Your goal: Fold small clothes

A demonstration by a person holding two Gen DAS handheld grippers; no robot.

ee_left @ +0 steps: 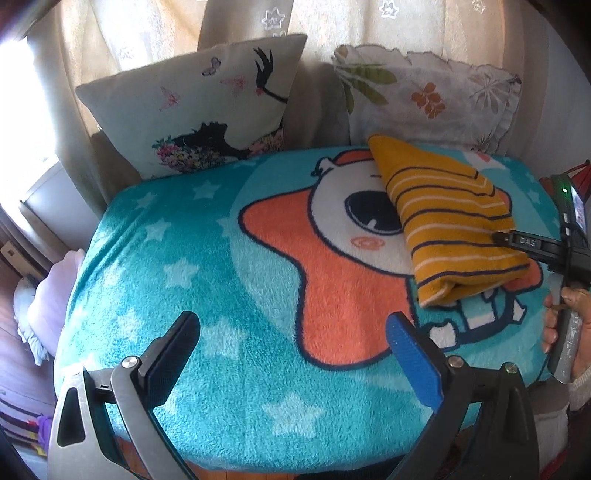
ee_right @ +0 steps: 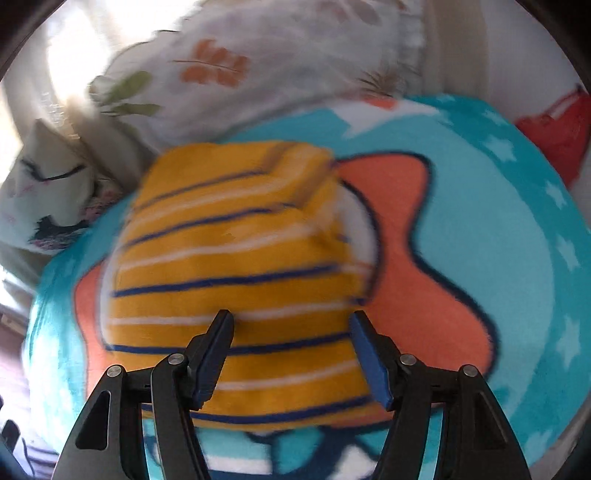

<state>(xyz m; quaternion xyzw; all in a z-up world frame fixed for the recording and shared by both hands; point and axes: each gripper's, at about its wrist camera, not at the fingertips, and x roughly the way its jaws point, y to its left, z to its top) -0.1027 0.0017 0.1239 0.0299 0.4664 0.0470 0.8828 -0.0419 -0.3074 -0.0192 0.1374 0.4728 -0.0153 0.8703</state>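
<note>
Tongs up close first: left tongs point(ee_left: 291, 334) wide open, nothing between the pads, just teal fleece blanket point(ee_left: 192, 266) below. Right tongs point(ee_right: 291, 334) also parted, hovering w/ the folded yellow striped garment point(ee_right: 236, 258) filling the gap behind the pads; can't tell if the pads touch it, that view's blurred. Garment lies folded on the blanket's cartoon print, right of centre in left-wrist view, well apart from left tongs. Writing: a small label on the right tool point(ee_left: 528, 242) reads roughly "D4S", not fully legible. Left-wrist view alone shows the person's hand point(ee_left: 565, 317) gripping the right tool and a green light on it. Farther back, butterfly cushion point(ee_left: 195, 107) and floral cushion point(ee_left: 424, 96) against the curtain point(ee_left: 240, 22). Right-wrist view adds something red point(ee_right: 554, 129) at the far edge.
</note>
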